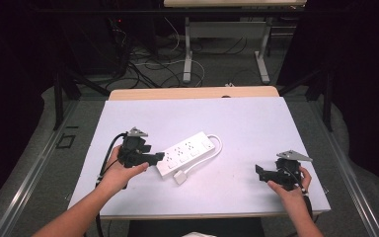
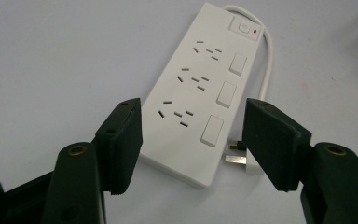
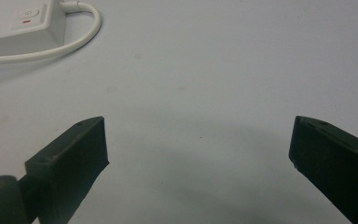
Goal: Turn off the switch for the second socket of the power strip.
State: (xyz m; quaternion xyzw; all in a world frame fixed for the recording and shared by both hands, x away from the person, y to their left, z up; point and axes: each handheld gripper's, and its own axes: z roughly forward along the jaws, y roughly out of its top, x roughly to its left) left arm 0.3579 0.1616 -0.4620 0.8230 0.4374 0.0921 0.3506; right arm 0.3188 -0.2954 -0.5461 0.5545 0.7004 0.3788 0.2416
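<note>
A white power strip (image 1: 185, 152) with three sockets lies slantwise in the middle of the table, its cord (image 1: 216, 148) looping round to a white plug (image 1: 179, 177) at its near end. My left gripper (image 1: 157, 158) sits at the strip's near left end. In the left gripper view, the left gripper (image 2: 193, 123) stands open, its jaws either side of the strip's (image 2: 200, 84) near end without pressing on it; the plug (image 2: 237, 158) lies just beside the right jaw. My right gripper (image 1: 259, 173) rests open at the right over bare table, well away from the strip. The right gripper (image 3: 198, 140) holds nothing; the strip's switch end (image 3: 21, 21) and cord (image 3: 81, 35) are far off.
The table (image 1: 256, 123) has a pale lilac top with a wooden strip along its far edge. Beyond it are floor cables (image 1: 148, 69) and the legs of another table (image 1: 188, 54). Dark curtains flank both sides.
</note>
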